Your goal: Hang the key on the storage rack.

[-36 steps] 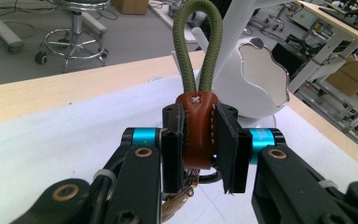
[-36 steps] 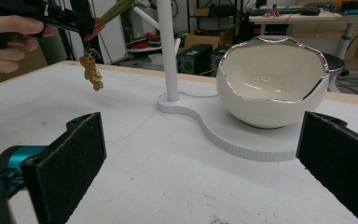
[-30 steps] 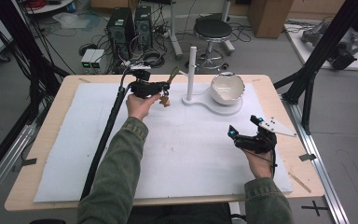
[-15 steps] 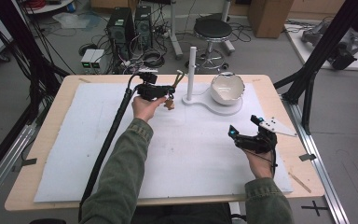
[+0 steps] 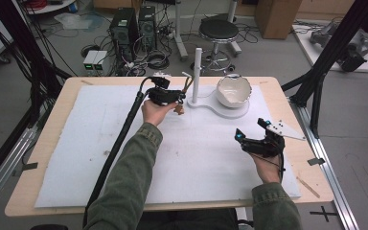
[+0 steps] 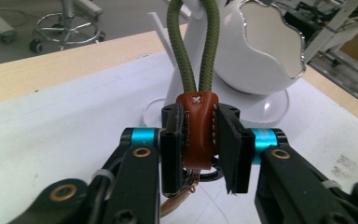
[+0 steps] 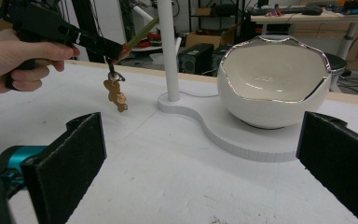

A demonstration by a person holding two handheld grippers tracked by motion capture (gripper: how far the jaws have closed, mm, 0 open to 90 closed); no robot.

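While the left gripper is held near the table's far edge, its jaws are clenched on the brown leather tab of a keychain — the olive-green cord loop rises from that tab toward the white post of the stand, and a small coppery charm dangles below the jaws on a ring. Just right of the post, on the same white stand base, sits a white egg-shaped bowl with a jagged, metallic rim. Resting on the white mat toward the table's right edge, well apart from the stand, the right gripper has its jaws spread wide with nothing between them.
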